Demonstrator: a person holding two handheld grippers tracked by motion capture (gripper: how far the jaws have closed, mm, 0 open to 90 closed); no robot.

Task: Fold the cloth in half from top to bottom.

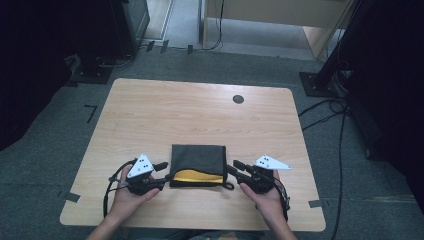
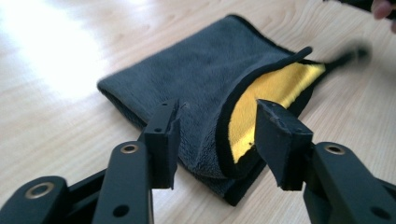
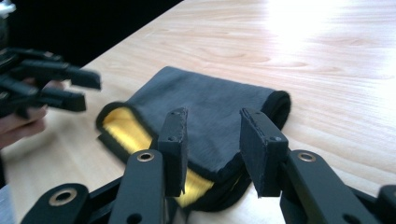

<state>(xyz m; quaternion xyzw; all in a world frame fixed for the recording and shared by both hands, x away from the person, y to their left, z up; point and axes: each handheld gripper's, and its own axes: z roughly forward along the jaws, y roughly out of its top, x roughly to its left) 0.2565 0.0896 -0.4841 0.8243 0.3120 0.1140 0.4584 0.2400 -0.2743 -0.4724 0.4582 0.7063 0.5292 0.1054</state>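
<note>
Grey microfibre cloth [image 1: 198,161], folded, yellow inner face showing along its near edge, lies flat on the wooden surface [image 1: 200,115] between both grippers. Left gripper [image 1: 161,172] sits at the cloth's left edge, jaws parted with nothing pressed between them. Right gripper [image 1: 236,169] sits at the right edge, jaws likewise parted and empty. Risk noted: the top layer curls loose at the near edge, so a shallow pinch could catch one ply only and the fold would open. Uneven pulls from either side would skew the cloth.
</note>
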